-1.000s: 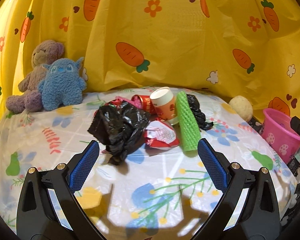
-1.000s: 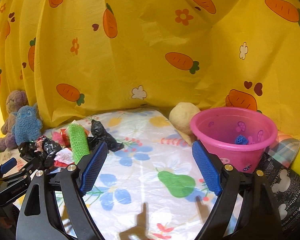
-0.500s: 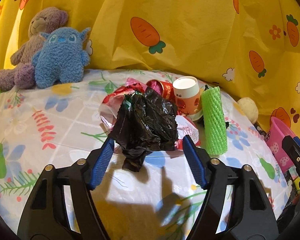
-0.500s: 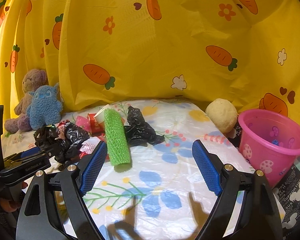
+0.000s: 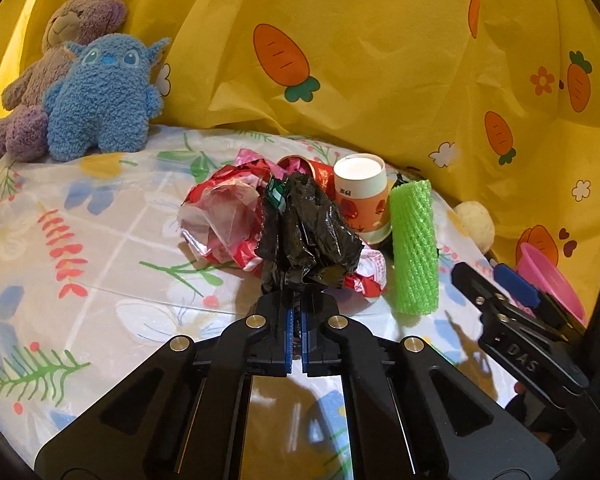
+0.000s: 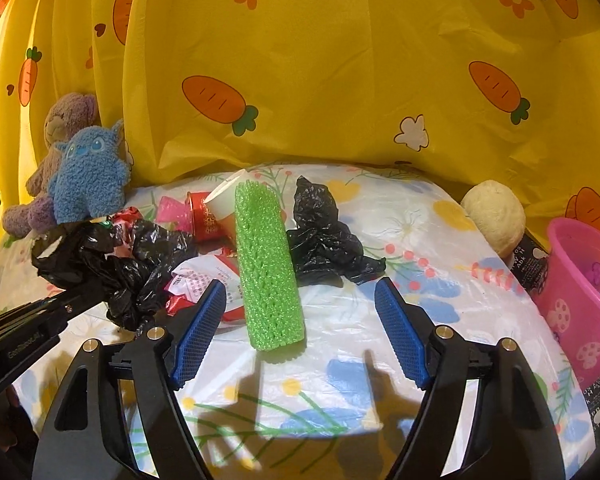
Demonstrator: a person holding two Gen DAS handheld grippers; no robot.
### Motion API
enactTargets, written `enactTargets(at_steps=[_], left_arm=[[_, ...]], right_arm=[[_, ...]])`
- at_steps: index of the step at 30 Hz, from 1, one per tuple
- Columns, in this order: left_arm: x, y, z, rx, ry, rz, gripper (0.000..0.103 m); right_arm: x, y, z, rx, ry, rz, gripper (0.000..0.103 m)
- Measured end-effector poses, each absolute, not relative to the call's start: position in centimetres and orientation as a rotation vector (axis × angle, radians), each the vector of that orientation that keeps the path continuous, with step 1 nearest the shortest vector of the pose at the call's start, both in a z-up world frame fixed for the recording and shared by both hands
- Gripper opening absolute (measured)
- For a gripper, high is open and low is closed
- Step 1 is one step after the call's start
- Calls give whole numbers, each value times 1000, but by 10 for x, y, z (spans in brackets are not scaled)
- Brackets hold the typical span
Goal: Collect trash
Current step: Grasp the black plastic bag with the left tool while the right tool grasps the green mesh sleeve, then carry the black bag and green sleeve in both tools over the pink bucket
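Warm overhead light is casting hard gripper shadows onto the glossy tablecloth (image 6: 380,360), which is showing mild glare. Fisheye distortion is bending both frames, with black vignetting darkening the corners.

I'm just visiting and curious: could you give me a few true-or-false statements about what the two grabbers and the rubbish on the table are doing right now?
1. The left hand-held gripper is shut on the black plastic bag. True.
2. The right hand-held gripper grips the green foam net sleeve. False: it is open, the sleeve lying between its fingers.
3. The paper cup stands inside the pink bucket. False: it is on the table by the sleeve.
4. A second black bag lies right of the sleeve. True.
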State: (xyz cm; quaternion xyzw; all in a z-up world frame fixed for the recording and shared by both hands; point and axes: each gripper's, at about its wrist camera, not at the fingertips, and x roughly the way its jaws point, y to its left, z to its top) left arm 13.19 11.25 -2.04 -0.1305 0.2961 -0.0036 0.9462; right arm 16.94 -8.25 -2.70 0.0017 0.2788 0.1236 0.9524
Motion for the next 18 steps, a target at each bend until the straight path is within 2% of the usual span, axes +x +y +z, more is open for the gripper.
enactTargets(at_steps=[10, 12, 14, 17, 18], left_arm=[[97, 125, 6, -290, 491, -2, 1], [95, 127, 8, -290, 485, -1, 1], [93, 129, 8, -292, 482, -3, 1], [92, 133, 9, -299, 478, -6, 1], [92, 134, 9, -302, 478, -9, 2]], right_arm=[[195, -68, -37, -14, 639, 261, 51], [198, -64, -40, -20, 656, 269, 41], [200, -63, -42, -26, 661, 269, 36], [200, -61, -43, -42, 666, 271, 21], [200, -62, -44, -45, 663, 270, 20]])
